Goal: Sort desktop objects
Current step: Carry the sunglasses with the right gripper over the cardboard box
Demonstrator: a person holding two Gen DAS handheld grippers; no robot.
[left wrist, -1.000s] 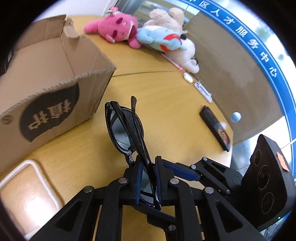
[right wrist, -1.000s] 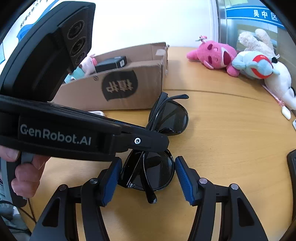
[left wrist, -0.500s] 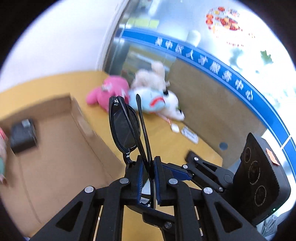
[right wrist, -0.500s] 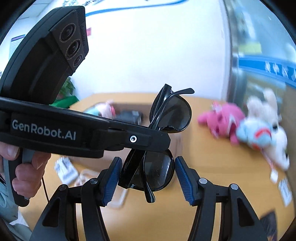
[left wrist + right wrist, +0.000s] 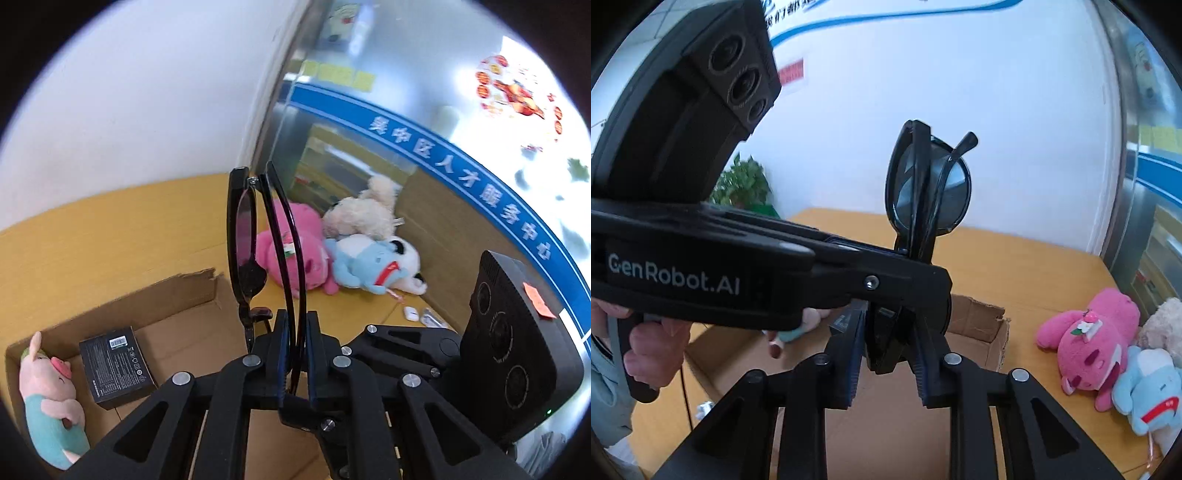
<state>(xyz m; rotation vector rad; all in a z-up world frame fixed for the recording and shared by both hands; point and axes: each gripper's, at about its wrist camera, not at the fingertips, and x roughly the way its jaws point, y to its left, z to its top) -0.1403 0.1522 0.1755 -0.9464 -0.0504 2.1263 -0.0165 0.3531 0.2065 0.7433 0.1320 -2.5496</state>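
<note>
Black folded sunglasses point(image 5: 242, 236) stand upright in the air above the open cardboard box point(image 5: 184, 295). My left gripper point(image 5: 295, 332) is shut on their folded temple arms. In the right wrist view the sunglasses point(image 5: 927, 184) rise above the left gripper's black body point(image 5: 701, 273). My right gripper point(image 5: 886, 332) is closing, with the lower lens between its blue pads, which touch the frame on both sides. The right gripper's housing point(image 5: 509, 350) shows at the right of the left wrist view.
Inside the box lie a small black carton point(image 5: 114, 365) and a pig plush point(image 5: 48, 398). Pink point(image 5: 310, 258), blue point(image 5: 365, 266) and cream point(image 5: 365, 214) plush toys lie on the wooden table near a white earbud case point(image 5: 410, 314). A hand point(image 5: 653, 350) holds the left gripper.
Both grippers rose from the tabletop with the sunglasses and now hang over the box. The right jaws, wide around the lower lens before, have narrowed onto it.
</note>
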